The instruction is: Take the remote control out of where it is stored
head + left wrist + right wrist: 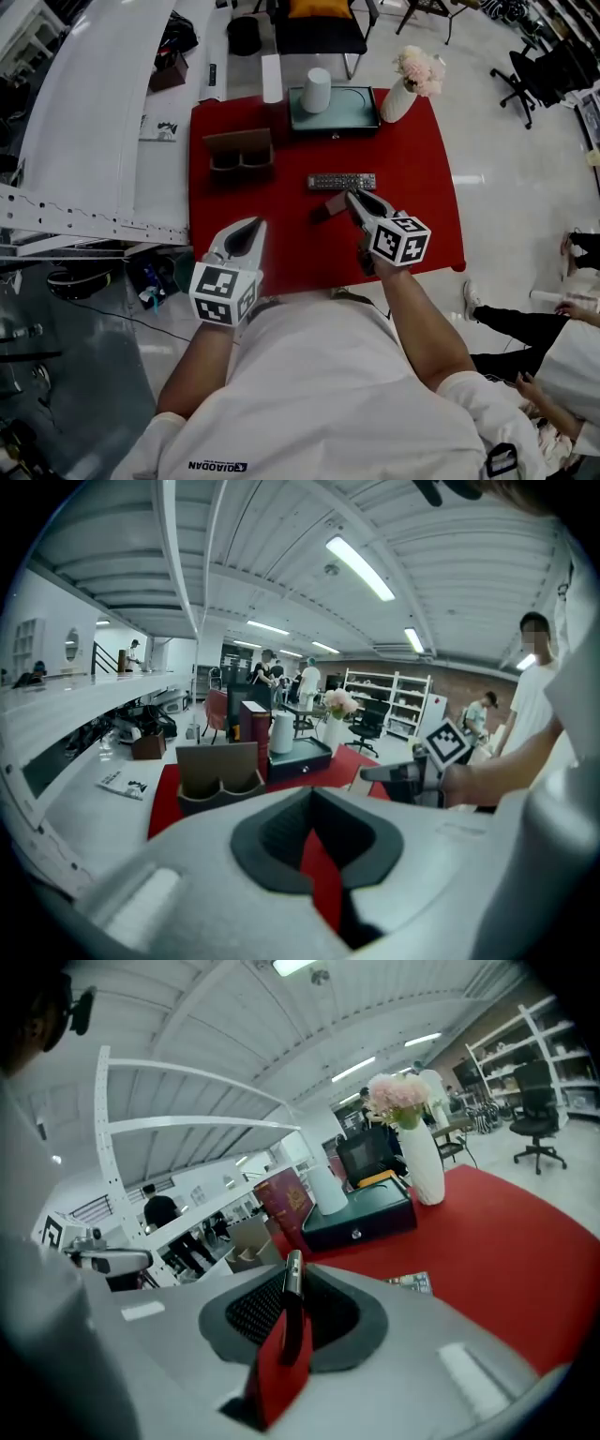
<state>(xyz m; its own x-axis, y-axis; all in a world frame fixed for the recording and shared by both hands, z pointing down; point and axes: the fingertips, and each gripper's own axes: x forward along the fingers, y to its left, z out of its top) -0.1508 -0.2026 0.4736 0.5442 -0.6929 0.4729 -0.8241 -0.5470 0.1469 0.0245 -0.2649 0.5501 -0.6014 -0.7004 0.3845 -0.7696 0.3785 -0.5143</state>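
Closest, left gripper (251, 228) hovers with jaws slightly apart and empty, while right gripper (353, 196) pinches a thin flat piece (327, 207), remote control (342, 181) lying on red cloth (281, 246) just beyond.

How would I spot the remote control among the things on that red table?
Find the red cloth covering the table in front of the person. Near its middle, on the person's side of the dark teal box, lies the remote control. It is the only long, flat, grey bar covered with small buttons; the brown two-cup holder to its left stands upright.
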